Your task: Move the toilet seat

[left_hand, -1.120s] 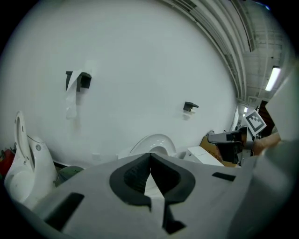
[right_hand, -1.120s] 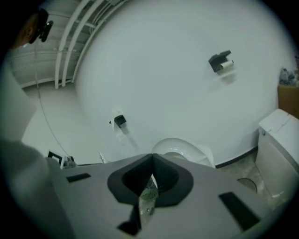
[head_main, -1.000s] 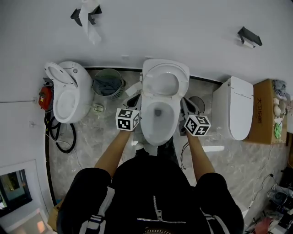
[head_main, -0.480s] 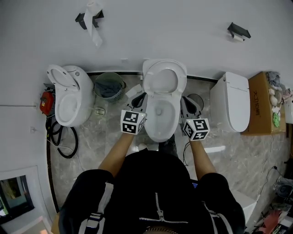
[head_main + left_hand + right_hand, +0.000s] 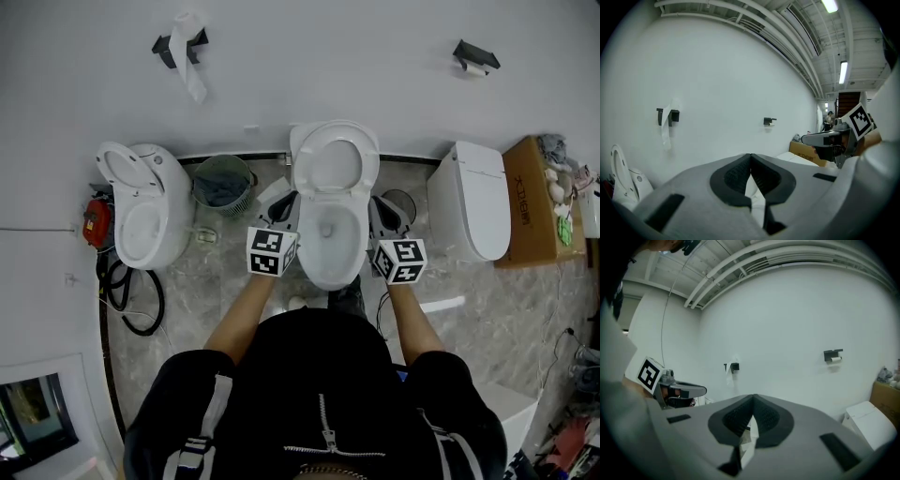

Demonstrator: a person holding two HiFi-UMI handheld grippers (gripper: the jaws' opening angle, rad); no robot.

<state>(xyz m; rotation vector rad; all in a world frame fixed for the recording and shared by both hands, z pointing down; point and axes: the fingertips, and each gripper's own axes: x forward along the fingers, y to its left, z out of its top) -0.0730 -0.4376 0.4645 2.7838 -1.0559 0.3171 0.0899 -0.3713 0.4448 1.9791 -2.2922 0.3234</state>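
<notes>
While the left gripper [image 5: 279,210] and the right gripper [image 5: 388,216] both have their jaws pressed together on nothing, they flank the toilet bowl [image 5: 328,248], just beside its nine and three o'clock. The toilet seat [image 5: 335,141] stands raised at the bowl's twelve o'clock, by the white wall [image 5: 328,56].

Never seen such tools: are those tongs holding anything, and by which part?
Nothing is held: left tongs and right tongs are both shut empty, either side of the toilet.
</notes>
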